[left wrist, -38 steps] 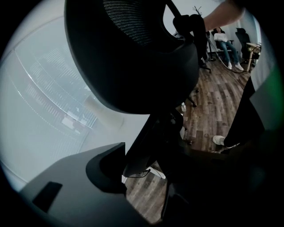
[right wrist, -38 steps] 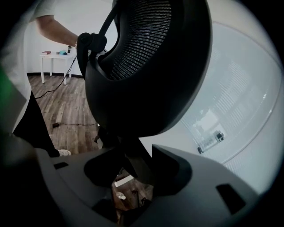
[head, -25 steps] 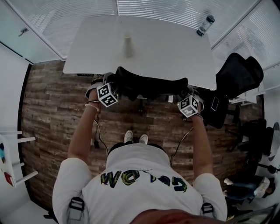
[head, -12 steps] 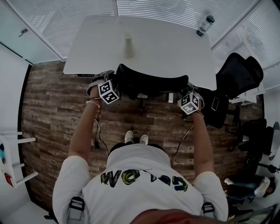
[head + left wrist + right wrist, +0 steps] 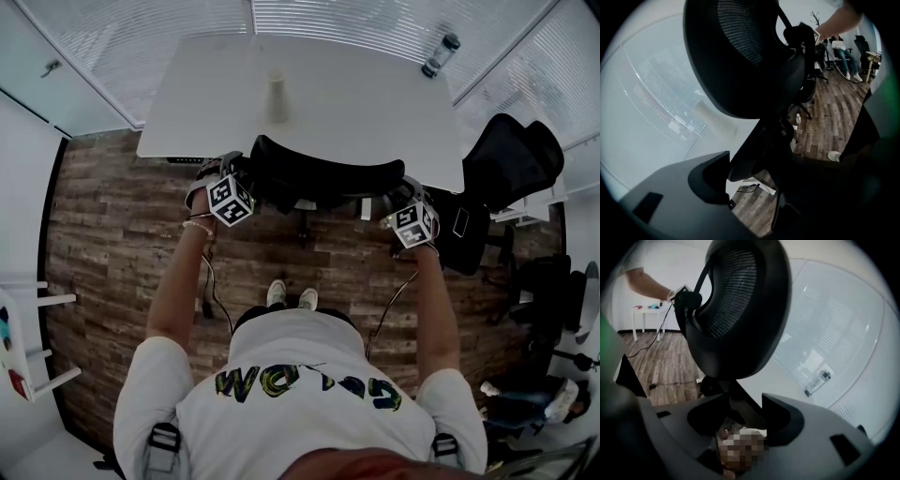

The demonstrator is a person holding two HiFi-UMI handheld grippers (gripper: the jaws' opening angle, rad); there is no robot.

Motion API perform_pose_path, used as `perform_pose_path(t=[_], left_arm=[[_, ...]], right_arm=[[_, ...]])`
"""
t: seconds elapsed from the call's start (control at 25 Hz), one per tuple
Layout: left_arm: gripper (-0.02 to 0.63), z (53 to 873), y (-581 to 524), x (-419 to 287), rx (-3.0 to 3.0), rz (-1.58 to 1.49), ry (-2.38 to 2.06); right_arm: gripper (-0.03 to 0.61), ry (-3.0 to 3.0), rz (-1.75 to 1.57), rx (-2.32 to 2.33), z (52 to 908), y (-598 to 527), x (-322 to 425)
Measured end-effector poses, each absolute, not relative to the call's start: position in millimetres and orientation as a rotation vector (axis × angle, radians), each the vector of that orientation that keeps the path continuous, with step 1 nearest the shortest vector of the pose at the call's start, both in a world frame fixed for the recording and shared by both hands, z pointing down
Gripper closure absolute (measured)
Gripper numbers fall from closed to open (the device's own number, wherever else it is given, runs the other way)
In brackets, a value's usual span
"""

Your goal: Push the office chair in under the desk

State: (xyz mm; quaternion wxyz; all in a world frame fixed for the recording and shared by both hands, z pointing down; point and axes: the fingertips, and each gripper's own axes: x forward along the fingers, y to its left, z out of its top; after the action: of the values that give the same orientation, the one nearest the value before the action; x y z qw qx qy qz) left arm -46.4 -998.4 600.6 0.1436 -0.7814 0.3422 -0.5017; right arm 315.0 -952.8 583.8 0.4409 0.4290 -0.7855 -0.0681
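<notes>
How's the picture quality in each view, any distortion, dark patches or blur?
Head view: strong fisheye, the desk edges bow, light even. Left gripper view: the office chair is a near-black silhouette against the bright blinds, lower right lost in shadow. Right gripper view: dark round vignette, its mesh sharp.

I get the head view from high up, looking steeply down: desk [image 5: 375, 103] at top, office chair [image 5: 323, 178] at its near edge. The left and right gripper views sit v. close at opp. sides of the chair back, each facing across it. All 3 share chair + desk. The bottle [image 5: 440, 54] at the desk's far right corner shows in head + right gripper views.
</notes>
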Motion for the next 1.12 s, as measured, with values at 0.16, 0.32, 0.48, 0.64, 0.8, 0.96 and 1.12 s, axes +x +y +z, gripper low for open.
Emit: perform_pose_path(t=[0.16,0.32,0.48,0.64,0.8,0.96,1.12], left_arm=[[0.367,585,-980,-52,-2.330,-1.351,1.126],[0.368,563,-959,-53,-2.450,-1.188,1.291],[0.407,525,-944,-41,-2.580,-0.943,1.434],[0.453,480,-924,-24,-2.692,-0.677,1.513],[0.498,438,-903,-6,-2.753,-0.456,1.529],[0.544,403,-886,6,-2.805,-0.272,1.534],[0.574,374,-873,11,-2.813,-0.146,1.532]], right_arm=[[0.367,-2.025,-0.077,1.213,560,-940,330],[0.389,-2.106,-0.002,1.319,536,-920,332],[0.409,-2.215,0.057,1.412,500,-903,319],[0.441,-2.318,0.069,1.468,461,-883,295],[0.462,-2.399,0.058,1.495,425,-867,272],[0.483,-2.446,0.013,1.500,393,-853,252],[0.500,-2.484,-0.006,1.511,367,-841,234]])
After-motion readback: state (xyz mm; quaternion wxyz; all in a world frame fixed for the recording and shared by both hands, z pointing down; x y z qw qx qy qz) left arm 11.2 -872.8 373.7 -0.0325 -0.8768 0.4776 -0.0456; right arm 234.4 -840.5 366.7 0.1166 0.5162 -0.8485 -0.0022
